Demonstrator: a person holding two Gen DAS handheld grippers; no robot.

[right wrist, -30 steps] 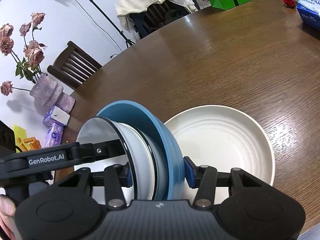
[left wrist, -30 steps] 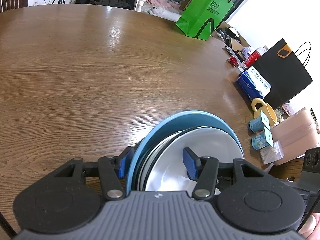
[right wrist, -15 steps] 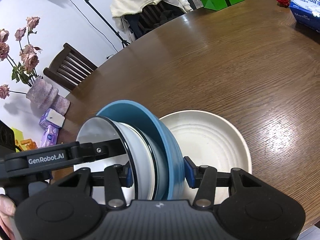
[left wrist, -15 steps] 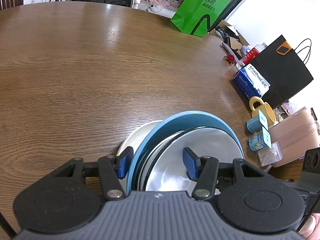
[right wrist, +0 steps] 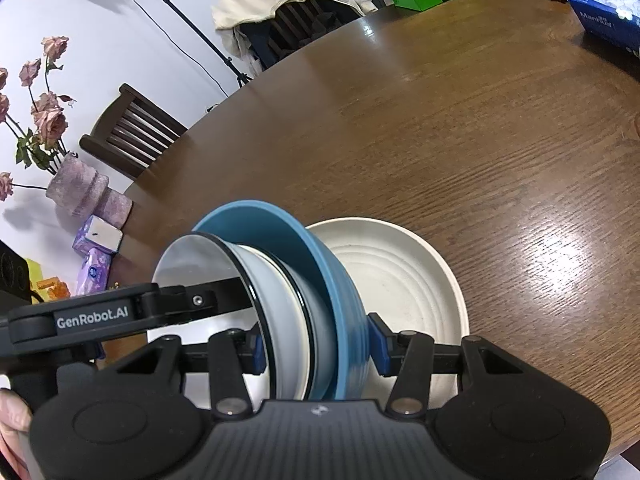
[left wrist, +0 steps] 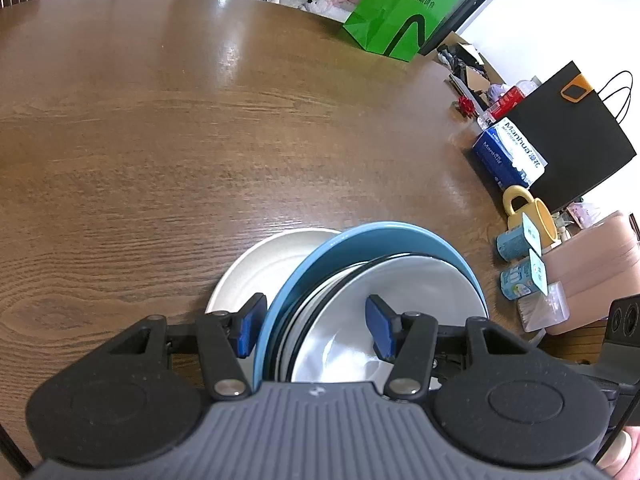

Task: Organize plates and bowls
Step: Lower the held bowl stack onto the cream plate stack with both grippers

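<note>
Left gripper (left wrist: 314, 330) and right gripper (right wrist: 318, 348) both clamp a stack of dishes (right wrist: 304, 300), blue plate (left wrist: 372, 240) outermost, held on edge over the cream plate (right wrist: 400, 276) on the table (left wrist: 200, 120). Only the right view shows the chair (right wrist: 132, 128). More cream plate is visible than earlier.

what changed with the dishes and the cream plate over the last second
Both tools carried the stack of dishes toward the cream plate. In the left view the plate was hidden a second ago and now shows beyond the blue plate; in the right view it has slid closer under the stack. The left tool and right tool are clamped as before. The table items stayed put.
</note>
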